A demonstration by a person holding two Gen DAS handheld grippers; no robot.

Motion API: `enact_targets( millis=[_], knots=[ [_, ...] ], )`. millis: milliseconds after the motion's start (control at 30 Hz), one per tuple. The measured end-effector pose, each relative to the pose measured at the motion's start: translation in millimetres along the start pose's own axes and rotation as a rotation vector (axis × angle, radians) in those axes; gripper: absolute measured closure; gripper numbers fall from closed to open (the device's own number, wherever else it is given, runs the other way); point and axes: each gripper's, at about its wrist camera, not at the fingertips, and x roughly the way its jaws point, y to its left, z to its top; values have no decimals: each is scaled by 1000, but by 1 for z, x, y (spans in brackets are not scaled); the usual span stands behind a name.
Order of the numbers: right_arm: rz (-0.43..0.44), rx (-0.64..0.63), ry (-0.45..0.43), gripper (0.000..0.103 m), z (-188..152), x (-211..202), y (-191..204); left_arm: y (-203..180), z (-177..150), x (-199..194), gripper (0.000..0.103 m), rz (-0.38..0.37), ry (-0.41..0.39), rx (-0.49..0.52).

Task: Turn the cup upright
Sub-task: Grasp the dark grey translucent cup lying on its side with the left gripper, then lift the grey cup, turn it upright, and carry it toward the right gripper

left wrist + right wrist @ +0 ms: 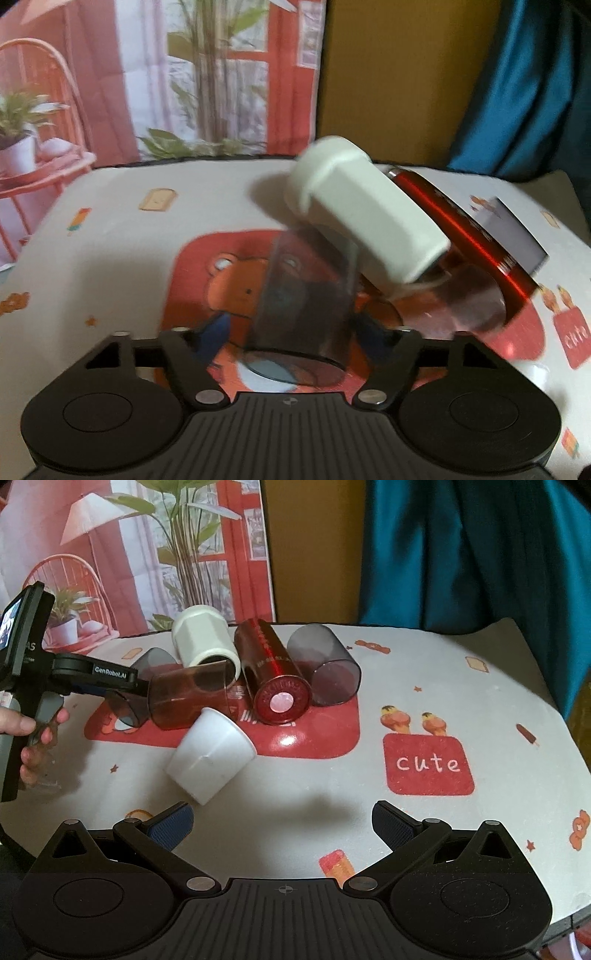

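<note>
Several cups lie on their sides in a cluster on the table. My left gripper (291,328) is shut on a clear brown-tinted cup (303,295), also in the right wrist view (188,698), held off the cloth and tilted. Beside it lie a cream ribbed cup (203,642), a red metallic cup (273,675), a smoky clear cup (325,664) and a small white cup (210,753). My right gripper (282,825) is open and empty, near the table's front, just right of the small white cup.
The table (480,830) has a white cartoon-print cloth with a red "cute" patch (428,764). A printed backdrop (129,554) and a teal curtain (480,554) stand behind. A person's hand (33,734) holds the left gripper's handle at far left.
</note>
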Motion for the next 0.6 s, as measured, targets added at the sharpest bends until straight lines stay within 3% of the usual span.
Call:
enact_targets(
  millis=[300,600],
  knots=[
    [16,17,3,0,-3,-2,0,2,-21,-23,36,-1,9,-44],
    [40,34,26,0,-15,-6,1,-15,-69,-71,36,39,31,-71]
  ],
)
